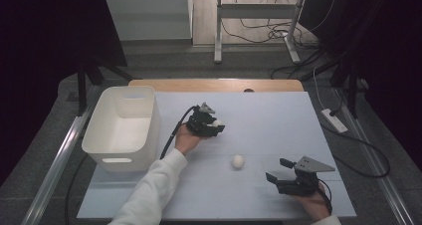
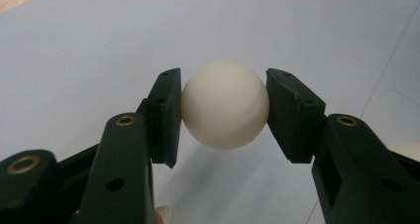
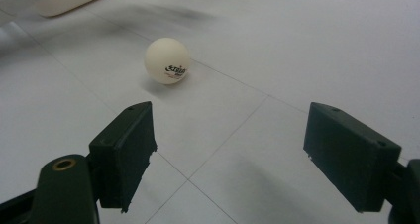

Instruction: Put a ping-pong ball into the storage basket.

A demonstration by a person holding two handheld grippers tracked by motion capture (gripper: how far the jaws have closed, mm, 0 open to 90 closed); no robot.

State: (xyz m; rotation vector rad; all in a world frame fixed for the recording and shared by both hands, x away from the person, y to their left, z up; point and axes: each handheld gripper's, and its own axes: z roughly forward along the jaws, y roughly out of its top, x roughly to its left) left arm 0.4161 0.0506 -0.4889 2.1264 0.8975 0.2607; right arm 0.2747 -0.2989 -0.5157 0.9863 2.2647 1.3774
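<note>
A cream ping-pong ball sits clamped between the two black pads of my left gripper, which is shut on it and held above the pale mat. From above, that gripper is near the table's middle with the ball at its tip. A second cream ball with printed lettering rests on the mat. In the right gripper view this ball lies a little ahead and to the left. My right gripper stands open at the front right, jaws wide, nothing between them.
A white plastic bin stands on the table's left side, its opening facing up. The pale mat covers the tabletop, and a wooden edge shows at the back. Cables trail on the floor to the right.
</note>
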